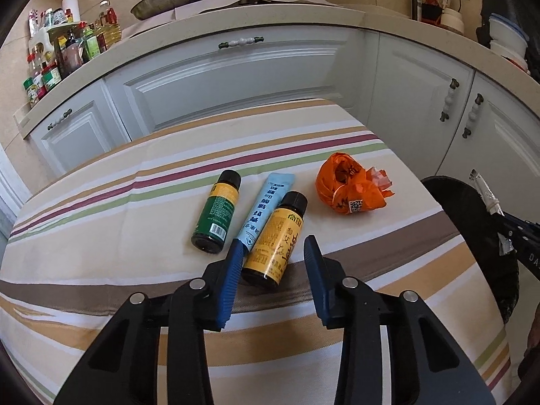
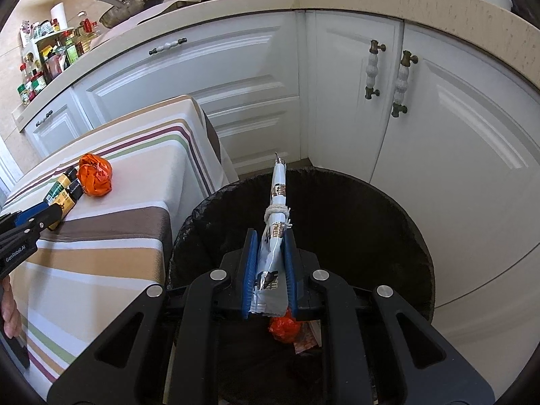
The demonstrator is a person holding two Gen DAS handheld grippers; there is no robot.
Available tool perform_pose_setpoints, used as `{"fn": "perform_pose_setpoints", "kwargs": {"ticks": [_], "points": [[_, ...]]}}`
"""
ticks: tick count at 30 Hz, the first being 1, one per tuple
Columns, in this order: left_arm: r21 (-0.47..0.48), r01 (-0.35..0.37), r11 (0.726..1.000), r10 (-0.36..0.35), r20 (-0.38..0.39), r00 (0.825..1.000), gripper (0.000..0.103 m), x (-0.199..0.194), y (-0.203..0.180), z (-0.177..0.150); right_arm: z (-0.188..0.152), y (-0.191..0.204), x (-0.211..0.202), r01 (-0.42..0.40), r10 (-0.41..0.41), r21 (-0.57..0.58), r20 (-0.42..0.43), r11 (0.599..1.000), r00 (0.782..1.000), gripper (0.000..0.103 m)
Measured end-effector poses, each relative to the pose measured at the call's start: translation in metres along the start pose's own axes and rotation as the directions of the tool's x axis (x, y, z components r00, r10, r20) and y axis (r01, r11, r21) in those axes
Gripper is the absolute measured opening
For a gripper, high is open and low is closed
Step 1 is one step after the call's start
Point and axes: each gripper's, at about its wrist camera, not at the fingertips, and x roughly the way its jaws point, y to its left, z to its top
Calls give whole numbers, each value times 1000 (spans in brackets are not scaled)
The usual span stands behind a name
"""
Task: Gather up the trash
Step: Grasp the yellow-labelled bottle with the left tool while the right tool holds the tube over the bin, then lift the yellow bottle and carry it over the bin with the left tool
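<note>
Trash lies scattered on the striped tabletop point(image 1: 101, 236), and the yellow bottle point(image 1: 275, 239) serves as the landmark for the rest. That bottle lies on its side with its black cap pointing toward the white cabinets point(image 1: 236, 77). Touching its left side is a pale blue tube point(image 1: 266, 209), lying along the same direction. Just left of the tube lies a green bottle point(image 1: 216, 212), also on its side. To the right of the yellow bottle, a little apart from it, sits a crumpled orange bag point(image 1: 351, 185).

The left gripper point(image 1: 274, 253) is spread wide, its blue fingers point(image 1: 233, 280) standing on either side of the yellow bottle's base without closing on it; the left finger overlaps the near end of the tube.

Far right of the yellow bottle, off the edge of the tabletop, stands a bin lined with a black bag point(image 2: 388, 222). The right gripper point(image 2: 270, 246) is above its opening, clamped on a long white wrapper point(image 2: 275, 222) that is rolled up and tied with string around its middle; the wrapper sticks out forward beyond the fingertips. Below the gripper, at the bottom of the bin, lie a red crumpled scrap point(image 2: 283, 327) and some paper.
</note>
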Motion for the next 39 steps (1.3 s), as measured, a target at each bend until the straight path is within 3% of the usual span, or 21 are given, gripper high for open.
{"fn": "perform_pose_setpoints", "kwargs": {"ticks": [8,9,12,21,32,35,39], "points": [[-4,2,1000,-2,-10,1000,37,6,-2,2,-2,-2,3,-4,4,4,-5,1000,1000,16],[-1,0,1000,0,-5,1000,29,4,-3,2,-2,-2,3,-5,5,5,-6,1000,1000,16],[6,5,1000,-5,-4,1000,26,3,-4,0,-3,-2,4,-8,8,7,-8,1000,1000,16],[0,11,1000,-11,31,999,25,-9,-5,-5,-4,0,4,-11,11,6,-8,1000,1000,16],[-19,29,999,-29,-1,1000,26,-16,-3,-18,-5,8,-2,-18,18,-6,-3,1000,1000,16],[-22,24,999,-24,-13,1000,32,-12,-3,-16,-5,9,-3,-18,18,-7,-4,1000,1000,16],[-36,28,999,-29,-22,999,32,-8,-1,-15,-4,10,-4,-17,17,-9,-2,1000,1000,16]]}}
